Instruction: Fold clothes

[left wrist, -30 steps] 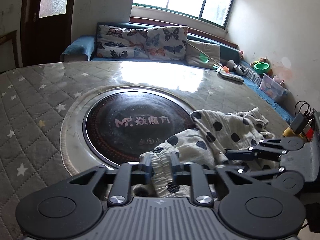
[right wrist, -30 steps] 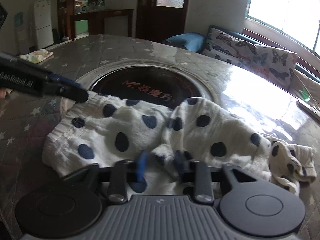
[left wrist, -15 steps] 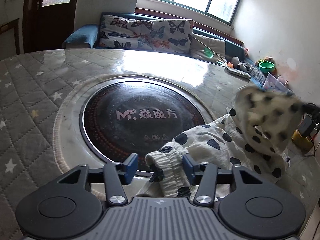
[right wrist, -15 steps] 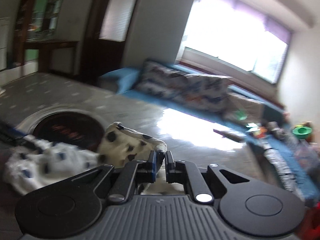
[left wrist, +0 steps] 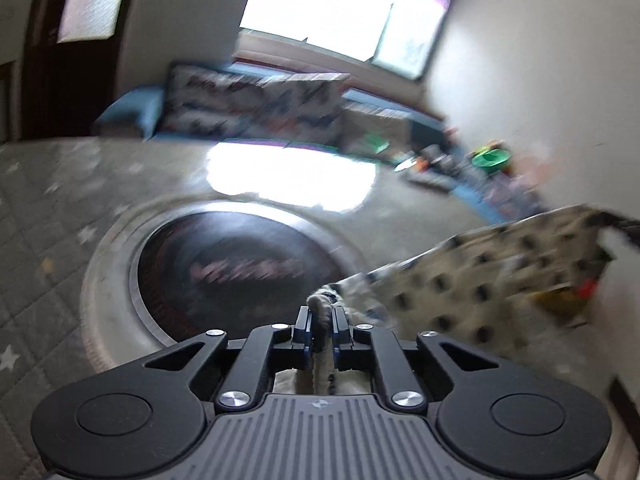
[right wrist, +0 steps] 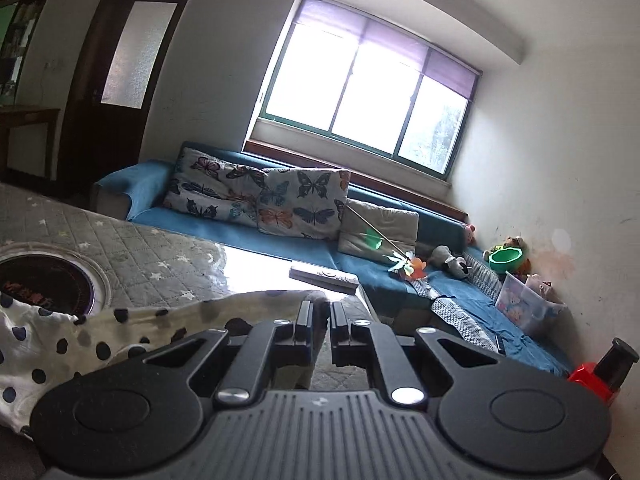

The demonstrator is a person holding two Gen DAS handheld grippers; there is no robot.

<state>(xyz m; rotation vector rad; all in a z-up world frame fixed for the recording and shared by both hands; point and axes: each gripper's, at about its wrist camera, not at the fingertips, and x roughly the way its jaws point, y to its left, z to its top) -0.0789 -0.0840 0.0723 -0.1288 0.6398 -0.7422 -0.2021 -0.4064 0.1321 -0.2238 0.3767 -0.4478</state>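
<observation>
We hold the polka-dot garment [left wrist: 460, 280] up between our two grippers, and the relation that matters is how it spans them: from the left gripper [left wrist: 321, 320] the cloth runs away to the right and slightly upward, toward where the right gripper has it, so its long axis lies roughly side to side, stretched between our hands above the table [left wrist: 60, 208]. The left gripper is closed almost completely on a bunched, thick edge of the fabric, which we see pinched between its blue pads. In the right wrist view the right gripper [right wrist: 320, 316] is likewise nearly closed, with a top edge of the garment caught at the tips and the rest trailing off to its left and down toward the dark round inset [right wrist: 44, 284] in the table. Neither hand is nearer; each has one end. The garment is soft cream cotton with dark blue dots, sagging between the grips and not yet flat; the left view is motion-blurred, so its outline is uncertain.
</observation>
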